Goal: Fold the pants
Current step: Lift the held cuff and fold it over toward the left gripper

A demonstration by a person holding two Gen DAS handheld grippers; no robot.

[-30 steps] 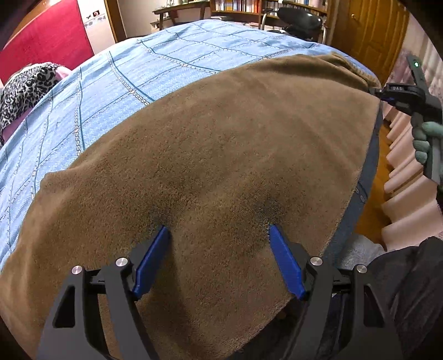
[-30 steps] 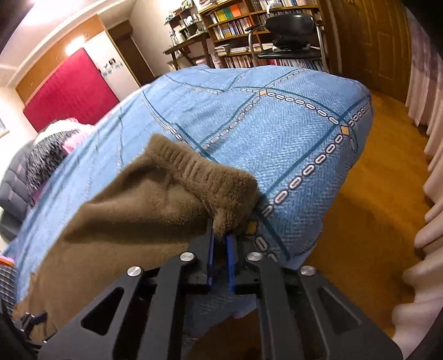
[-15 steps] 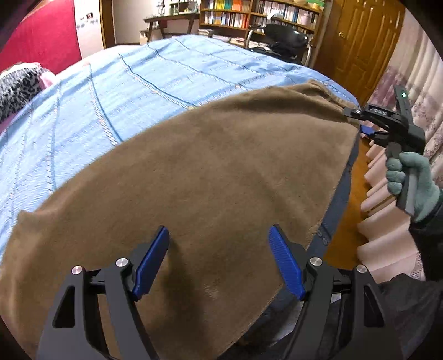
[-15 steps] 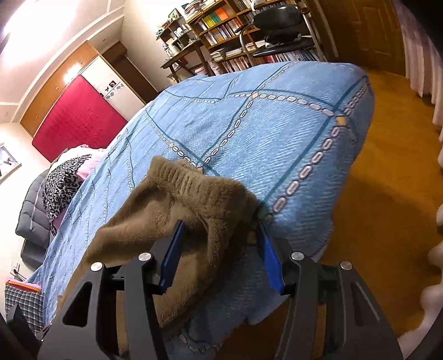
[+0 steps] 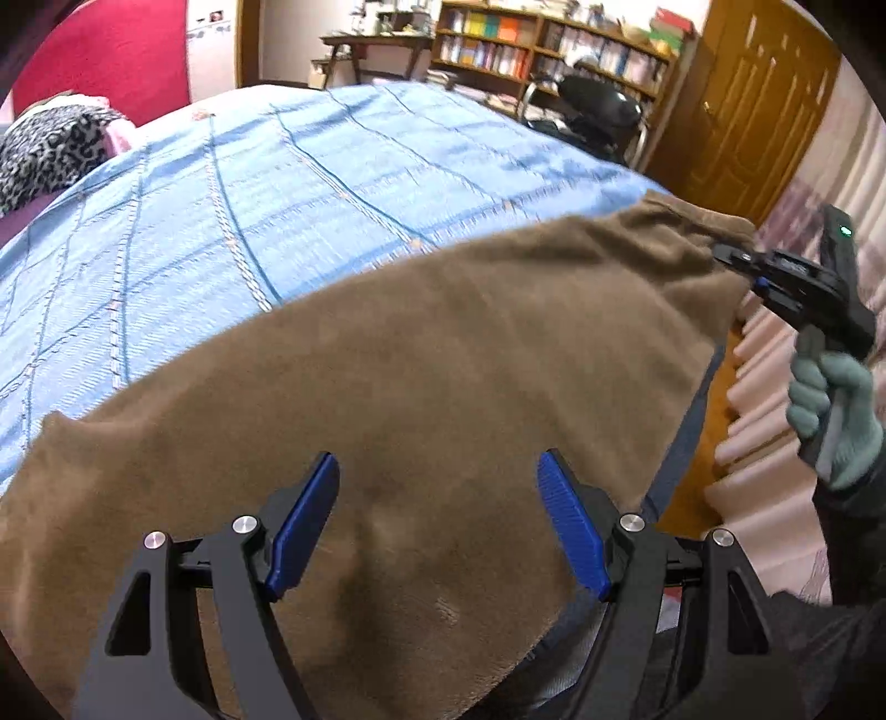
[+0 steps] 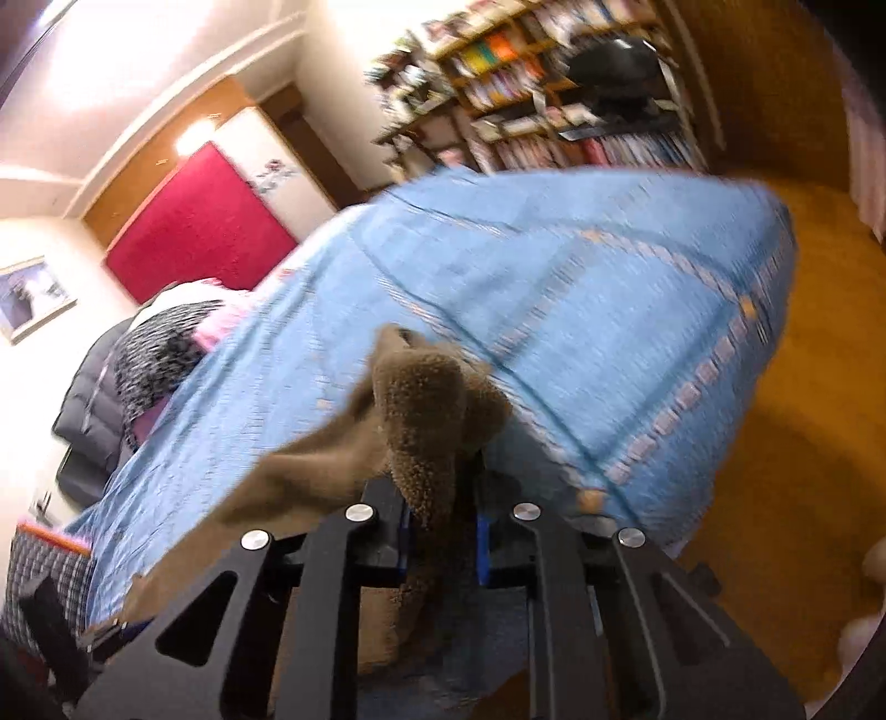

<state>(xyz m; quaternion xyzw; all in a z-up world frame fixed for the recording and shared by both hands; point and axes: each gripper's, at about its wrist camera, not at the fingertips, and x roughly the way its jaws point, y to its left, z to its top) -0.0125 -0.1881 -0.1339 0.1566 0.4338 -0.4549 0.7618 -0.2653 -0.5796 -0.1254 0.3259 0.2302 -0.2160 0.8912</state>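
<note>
Left wrist view: the left gripper (image 5: pixel 437 520) hangs over the near part of the brown fleece pants (image 5: pixel 398 376) with its blue-padded fingers (image 5: pixel 304 526) spread wide, nothing pinched between them. The pants lie spread across the near side of the light blue patterned bedspread (image 5: pixel 288 183), their near edge reaching the edge of the bed. At the right end of the garment the right gripper (image 5: pixel 736 260), gripped by a hand in a grey-green knit glove (image 5: pixel 830 410), has the pants' ribbed end pinched at the bed's corner. Its jaws have just been closing, and in the right wrist view they are clenched on a bunched fold of the brown fleece (image 6: pixel 426 410), which is raised off the bedspread there; that view is blurred. Farther off, a leopard-print cloth (image 5: pixel 50 149) lies at the far left of the bed. Beyond the bed stand a wooden bookshelf full of books (image 5: pixel 531 50), a black chair (image 5: pixel 598 111) and a brown panelled wooden door (image 5: pixel 753 105).
</note>
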